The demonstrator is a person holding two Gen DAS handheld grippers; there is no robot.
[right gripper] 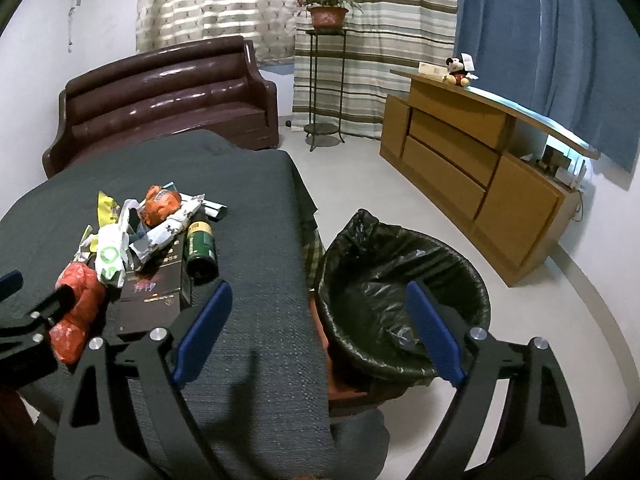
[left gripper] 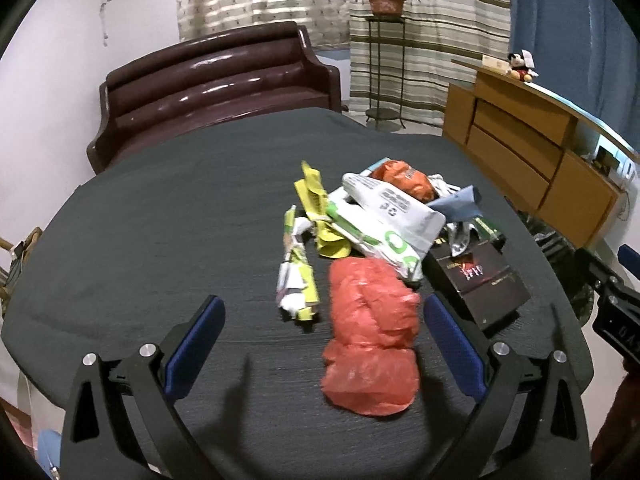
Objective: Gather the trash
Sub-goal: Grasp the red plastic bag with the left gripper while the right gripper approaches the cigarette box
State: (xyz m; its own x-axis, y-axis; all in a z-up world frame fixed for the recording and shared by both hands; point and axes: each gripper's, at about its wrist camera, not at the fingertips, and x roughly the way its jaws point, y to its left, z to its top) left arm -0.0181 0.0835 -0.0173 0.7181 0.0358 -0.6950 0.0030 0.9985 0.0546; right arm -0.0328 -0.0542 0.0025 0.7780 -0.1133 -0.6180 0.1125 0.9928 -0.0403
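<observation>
Left wrist view: left gripper [left gripper: 322, 332] spread wide around a crumpled red plastic bag [left gripper: 370, 336], untouched, nearest of the trash on the dark table [left gripper: 160, 240]. Right gripper [right gripper: 320, 332], wide and empty, hangs near the black-lined bin [right gripper: 400, 280].

Left gripper [left gripper: 320, 320] jaws wide apart over dark table [left gripper: 160, 240]. Crumpled red plastic bag [left gripper: 370, 336] lies between the blue pads [left gripper: 452, 344], nearer the right one; contact unclear. Behind it: pile of wrappers [left gripper: 376, 216], black box [left gripper: 484, 280] at right.
</observation>
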